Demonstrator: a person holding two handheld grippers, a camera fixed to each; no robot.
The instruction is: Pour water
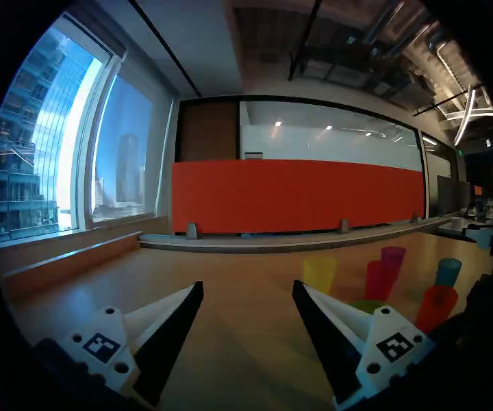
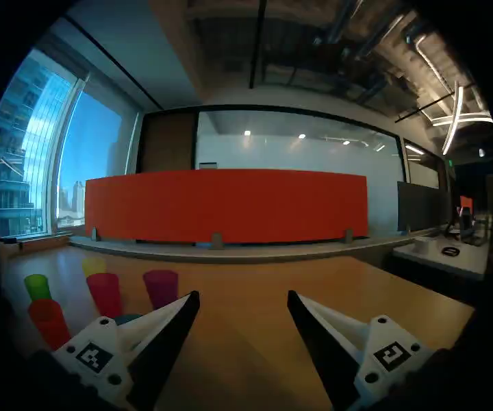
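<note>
Several coloured plastic cups stand on a wooden table (image 1: 246,329). In the left gripper view they are ahead to the right: a yellow cup (image 1: 319,272), a purple cup (image 1: 392,261), a pink cup (image 1: 375,279), a teal cup (image 1: 448,271) and an orange cup (image 1: 436,306). My left gripper (image 1: 246,301) is open, held above the table, with nothing between its fingers. In the right gripper view the cups are to the left: a purple cup (image 2: 160,288), a pink cup (image 2: 105,293), a yellow cup (image 2: 93,266), a green cup (image 2: 38,286) and an orange cup (image 2: 48,322). My right gripper (image 2: 243,308) is open with nothing in it.
An orange partition (image 1: 294,195) runs along the far edge of the table. Large windows (image 1: 48,164) are on the left. Another desk (image 2: 452,253) with objects on it stands at the right.
</note>
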